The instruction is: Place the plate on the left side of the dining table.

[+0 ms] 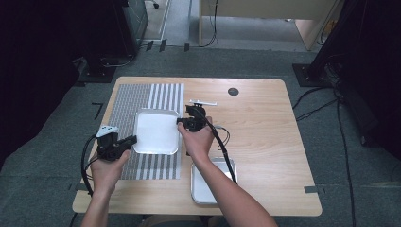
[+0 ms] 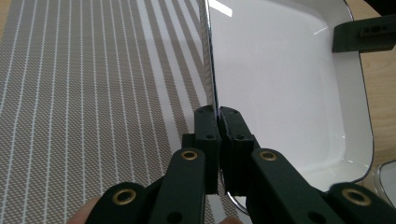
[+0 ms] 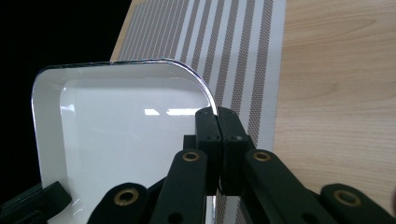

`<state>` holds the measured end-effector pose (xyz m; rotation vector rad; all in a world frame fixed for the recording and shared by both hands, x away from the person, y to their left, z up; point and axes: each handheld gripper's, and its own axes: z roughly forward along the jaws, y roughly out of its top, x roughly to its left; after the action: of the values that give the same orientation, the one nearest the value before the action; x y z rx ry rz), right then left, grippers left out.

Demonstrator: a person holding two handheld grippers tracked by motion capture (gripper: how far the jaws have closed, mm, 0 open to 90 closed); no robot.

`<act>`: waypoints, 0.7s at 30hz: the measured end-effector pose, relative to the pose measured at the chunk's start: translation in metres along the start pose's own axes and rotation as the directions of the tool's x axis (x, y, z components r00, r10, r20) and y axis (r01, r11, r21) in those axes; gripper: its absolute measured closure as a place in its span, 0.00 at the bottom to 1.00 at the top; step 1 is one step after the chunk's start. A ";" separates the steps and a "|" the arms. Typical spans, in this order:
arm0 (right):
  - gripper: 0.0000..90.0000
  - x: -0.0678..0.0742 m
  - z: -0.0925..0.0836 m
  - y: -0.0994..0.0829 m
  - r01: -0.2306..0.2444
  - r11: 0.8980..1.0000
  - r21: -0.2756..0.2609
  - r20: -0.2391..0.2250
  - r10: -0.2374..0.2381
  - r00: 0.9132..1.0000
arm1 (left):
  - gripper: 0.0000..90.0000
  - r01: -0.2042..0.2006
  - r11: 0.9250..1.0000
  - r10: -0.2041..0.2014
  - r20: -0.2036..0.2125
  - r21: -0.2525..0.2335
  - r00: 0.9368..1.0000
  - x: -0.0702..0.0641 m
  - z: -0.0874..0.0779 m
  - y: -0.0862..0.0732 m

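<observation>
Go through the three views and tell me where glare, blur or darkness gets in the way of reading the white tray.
High view: the white tray is washed out, with rim detail lost, and the room's corners go black. Left gripper view: a bright glare streak near the tray's top edge; the left gripper clamps the rim sharply. Right gripper view: two small light reflections on the tray floor, black background at left; the right gripper is crisp.

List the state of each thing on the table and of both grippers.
white tray: empty, gripped by opposite rims over the striped mat.
left gripper: shut on its rim.
right gripper: shut on its rim.
metal tray: on the table, near edge.
</observation>
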<state>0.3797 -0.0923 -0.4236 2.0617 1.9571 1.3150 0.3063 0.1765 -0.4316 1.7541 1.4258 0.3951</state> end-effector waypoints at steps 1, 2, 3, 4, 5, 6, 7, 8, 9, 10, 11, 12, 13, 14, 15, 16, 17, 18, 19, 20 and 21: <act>1.00 0.002 0.007 0.003 -0.009 1.000 0.003 -0.005 0.009 1.000 | 0.98 0.005 1.000 -0.005 -0.001 0.000 1.000 0.005 0.001 0.002; 1.00 0.002 0.007 0.003 -0.009 1.000 0.003 -0.005 0.009 1.000 | 0.98 0.006 1.000 -0.006 -0.004 0.000 1.000 0.007 0.002 0.004; 1.00 0.003 0.011 0.004 -0.015 1.000 0.007 -0.007 0.015 1.000 | 0.98 0.011 1.000 -0.011 -0.008 0.001 1.000 0.012 0.003 0.006; 1.00 0.004 0.016 0.005 -0.021 1.000 0.012 -0.013 0.021 1.000 | 0.98 0.012 1.000 -0.012 -0.009 0.005 1.000 0.015 0.004 0.007; 1.00 0.006 0.023 0.007 -0.034 0.999 0.023 -0.014 0.034 0.999 | 0.98 0.008 1.000 -0.008 -0.013 0.010 1.000 0.019 0.006 0.009; 1.00 0.006 0.023 0.007 -0.034 0.999 0.023 -0.014 0.034 0.999 | 0.98 0.012 1.000 -0.012 -0.018 0.011 1.000 0.022 0.008 0.010; 1.00 0.007 0.028 0.009 -0.034 0.999 0.025 -0.015 0.034 0.999 | 0.98 0.017 1.000 -0.017 -0.021 0.015 1.000 0.026 0.010 0.011; 1.00 0.008 0.032 0.010 -0.033 0.999 0.029 -0.011 0.033 0.999 | 0.98 0.019 1.000 -0.018 -0.026 0.019 0.999 0.030 0.013 0.011; 1.00 0.010 0.040 0.012 -0.031 0.999 0.036 -0.003 0.031 1.000 | 0.99 0.022 1.000 -0.021 -0.031 0.021 0.999 0.032 0.014 0.011; 1.00 0.010 0.040 0.012 -0.031 0.999 0.036 -0.003 0.031 1.000 | 0.99 0.026 0.999 -0.026 -0.032 0.024 0.999 0.035 0.017 0.012; 1.00 0.011 0.044 0.013 -0.032 0.999 0.038 0.000 0.032 0.999 | 0.99 0.028 0.999 -0.027 -0.039 0.021 0.999 0.037 0.019 0.012; 1.00 0.012 0.048 0.015 -0.033 0.999 0.042 0.003 0.033 0.999 | 0.99 0.029 0.999 -0.028 -0.047 0.020 0.998 0.039 0.021 0.012; 1.00 0.012 0.052 0.016 -0.033 0.998 0.044 0.007 0.033 0.999 | 0.99 0.031 0.999 -0.030 -0.052 0.021 0.998 0.042 0.023 0.013; 1.00 0.013 0.056 0.017 -0.039 0.998 0.048 0.011 0.038 0.999 | 0.99 0.031 0.999 -0.030 -0.057 0.024 0.998 0.044 0.026 0.013; 1.00 0.013 0.060 0.018 -0.039 0.998 0.053 0.016 0.038 0.999 | 0.99 0.034 0.999 -0.033 -0.061 0.027 0.998 0.046 0.027 0.014; 1.00 0.013 0.064 0.020 -0.042 0.997 0.057 0.017 0.041 0.999 | 0.99 0.043 0.999 -0.041 -0.062 0.025 0.997 0.049 0.030 0.015; 1.00 0.016 0.071 0.023 -0.042 0.997 0.061 0.022 0.041 0.999 | 0.99 0.055 0.998 -0.054 -0.066 0.027 0.996 0.053 0.032 0.015; 1.00 0.016 0.071 0.023 -0.042 0.997 0.061 0.022 0.041 0.999 | 0.99 0.055 0.998 -0.054 -0.066 0.027 0.996 0.053 0.032 0.015; 1.00 0.016 0.073 0.023 -0.038 0.998 0.059 0.025 0.036 0.999 | 0.99 0.068 0.997 -0.066 -0.071 0.030 0.995 0.057 0.034 0.016; 1.00 0.018 0.079 0.024 -0.028 0.998 0.056 0.028 0.026 0.999 | 0.99 0.074 0.997 -0.071 -0.075 0.032 0.995 0.060 0.036 0.016; 1.00 0.020 0.083 0.024 -0.029 0.998 0.056 0.030 0.027 0.999 | 0.99 0.075 0.997 -0.073 -0.079 0.034 0.994 0.062 0.037 0.016</act>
<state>0.4432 -0.0387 -0.4535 2.1283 1.9835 1.2412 0.3614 0.2184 -0.4579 1.7262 1.5575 0.4032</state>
